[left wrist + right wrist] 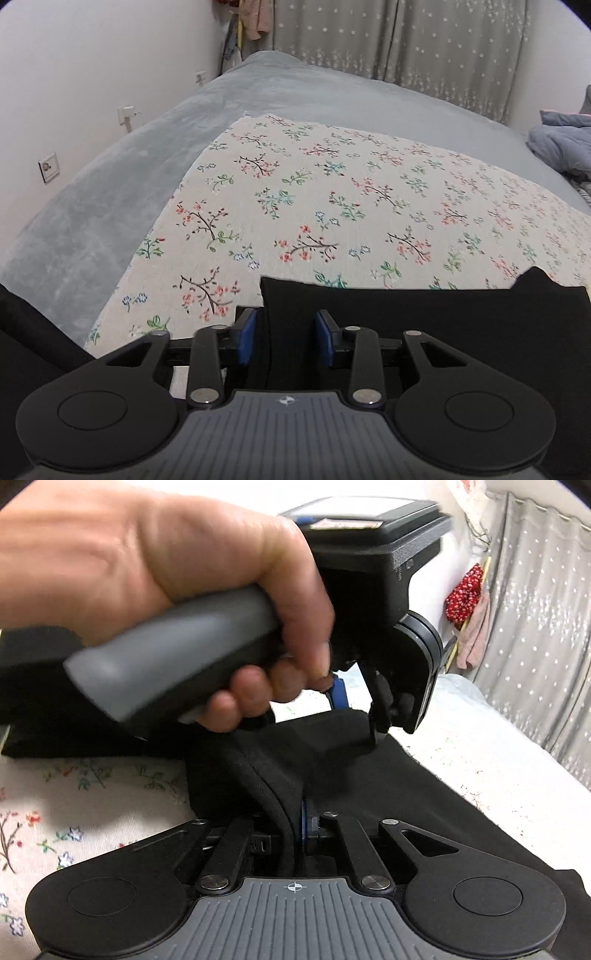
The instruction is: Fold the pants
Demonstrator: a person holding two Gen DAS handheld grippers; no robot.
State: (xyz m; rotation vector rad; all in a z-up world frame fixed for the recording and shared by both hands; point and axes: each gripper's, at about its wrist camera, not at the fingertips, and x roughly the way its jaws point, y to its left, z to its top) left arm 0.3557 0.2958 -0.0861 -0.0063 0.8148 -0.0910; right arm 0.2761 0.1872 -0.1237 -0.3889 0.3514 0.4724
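Nearest in the left wrist view, the left gripper (284, 338) stands with its blue pads (246, 336) apart, and a fold of the black pants (424, 332) rises between them; the pads do not press the cloth on either side, so the jaws are moderately open around it rather than clamped. In the right wrist view, the right gripper (295, 827) has its jaws drawn almost together on a thick rolled edge of the pants (388, 794), with only a sliver of blue pad (304, 821) showing beside the cloth.

Just beyond that pinch, a bare hand (166, 572) wraps the grey handle of the other gripper, which fills the upper middle of the right wrist view and hides much of the garment behind it; its tips come down at the pants' raised fold.

The pants lie along the near edge of a floral sheet (314, 192), spreading to the right. The sheet covers a grey blanket (110, 184) on the bed. Farther off, a bluish duvet (561, 144) is bunched at the right edge, and star-patterned curtains (406, 44) hang behind.
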